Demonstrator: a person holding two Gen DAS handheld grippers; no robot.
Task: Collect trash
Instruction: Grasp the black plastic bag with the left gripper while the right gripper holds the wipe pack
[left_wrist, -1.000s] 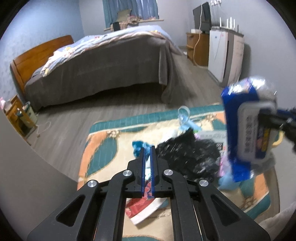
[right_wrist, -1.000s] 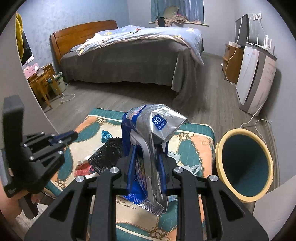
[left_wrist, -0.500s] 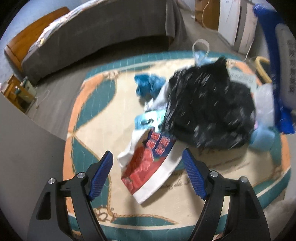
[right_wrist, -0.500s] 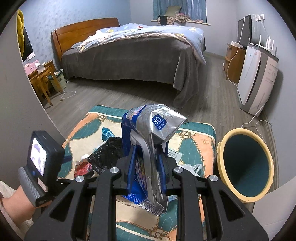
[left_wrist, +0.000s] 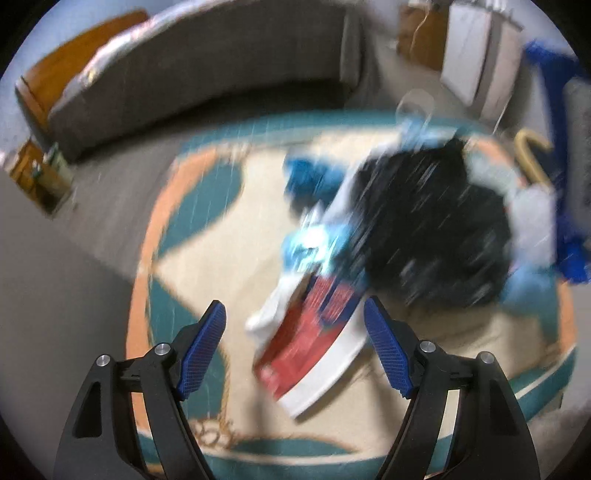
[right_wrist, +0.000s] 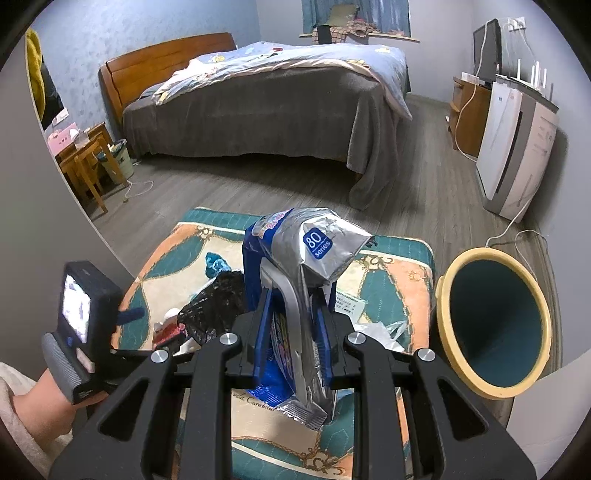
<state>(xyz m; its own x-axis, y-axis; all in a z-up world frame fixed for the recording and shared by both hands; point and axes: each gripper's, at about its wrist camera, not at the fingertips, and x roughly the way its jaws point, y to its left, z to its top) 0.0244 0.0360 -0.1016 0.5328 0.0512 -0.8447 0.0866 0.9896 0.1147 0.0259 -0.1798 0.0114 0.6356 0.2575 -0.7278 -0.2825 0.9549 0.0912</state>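
Left gripper (left_wrist: 295, 314) spread wide, just opened, straddling a red-and-white wrapper (left_wrist: 310, 347) on the patterned rug (left_wrist: 207, 229). Right gripper (right_wrist: 293, 295) clamped on a blue-and-silver foil packet (right_wrist: 295, 280). Beyond, black plastic bag (left_wrist: 436, 232); beside the rug, teal bin with yellow rim (right_wrist: 495, 325). Farther off, bed (right_wrist: 258, 92).

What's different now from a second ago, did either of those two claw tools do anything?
The left gripper went from shut to wide open and dipped down toward the rug; its fingers now straddle the red and white wrapper without touching it. The right gripper stayed put, clamped on the blue and silver bag. The black plastic bag and yellow-rimmed bin haven't moved.
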